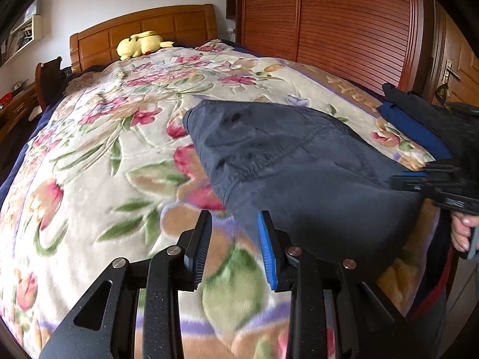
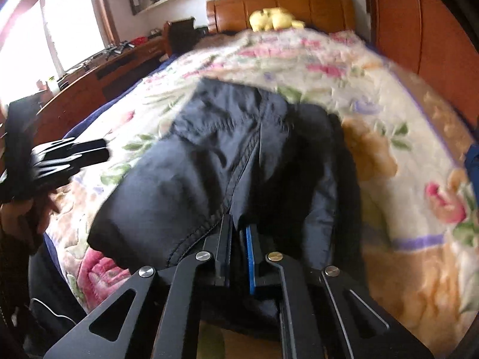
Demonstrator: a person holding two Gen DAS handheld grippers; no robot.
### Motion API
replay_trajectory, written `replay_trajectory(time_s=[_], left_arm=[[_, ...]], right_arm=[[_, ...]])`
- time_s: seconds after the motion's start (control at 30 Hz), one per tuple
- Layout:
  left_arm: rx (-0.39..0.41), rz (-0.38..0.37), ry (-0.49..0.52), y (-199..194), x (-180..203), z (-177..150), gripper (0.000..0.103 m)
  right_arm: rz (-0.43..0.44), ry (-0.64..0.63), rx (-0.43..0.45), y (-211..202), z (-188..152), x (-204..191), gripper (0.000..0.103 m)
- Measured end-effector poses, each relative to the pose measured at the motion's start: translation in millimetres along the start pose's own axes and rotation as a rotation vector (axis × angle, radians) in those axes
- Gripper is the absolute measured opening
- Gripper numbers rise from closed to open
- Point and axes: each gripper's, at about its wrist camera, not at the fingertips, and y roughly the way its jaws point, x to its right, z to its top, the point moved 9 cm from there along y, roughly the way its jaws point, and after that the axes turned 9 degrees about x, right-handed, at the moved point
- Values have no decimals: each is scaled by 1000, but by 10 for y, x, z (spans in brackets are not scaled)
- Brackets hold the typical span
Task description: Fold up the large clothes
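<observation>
On floral blanket (image 1: 89, 155): dark navy garment (image 1: 284, 161), creased, partly folded.

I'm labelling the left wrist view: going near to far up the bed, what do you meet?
Left tool → dark navy garment on the floral blanket → yellow plush toy → wooden headboard.

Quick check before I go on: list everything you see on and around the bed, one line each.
Dark navy nylon garment: one, middle of the blanket.
Floral fleece blanket: one, cream, pink and green, covering the bed.
Yellow plush toy: one, by the headboard.
Wooden headboard: one, orange-brown.
Folded blue and black clothes: a pile, blanket's right edge.
Slatted wooden wardrobe: one, reddish, right of the bed.
Left gripper: open, empty.
Right gripper: shut on the garment's near edge.
</observation>
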Motion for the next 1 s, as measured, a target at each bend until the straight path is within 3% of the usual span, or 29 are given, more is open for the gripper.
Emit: replay_trajectory(time_s=[0.27, 0.43, 0.57, 0.77, 0.87, 1.0], left_arm=[[20, -24, 10, 403, 48, 359, 34], [17, -24, 35, 695, 53, 545, 34], [-30, 14, 42, 1059, -81, 617, 34], [-102, 42, 29, 1539, -270, 628, 34], [-105, 57, 45, 1677, -287, 634, 34], [-105, 65, 58, 1848, -301, 673, 35]], right_arm=[[-84, -36, 93, -521, 29, 125, 4], [-166, -17, 66, -608, -189, 485, 1], [-164, -12, 41, -511, -376, 513, 1], [-159, 10, 79, -613, -378, 503, 1], [-172, 36, 81, -756, -431, 500, 1], [-198, 73, 65, -879, -568, 547, 10]])
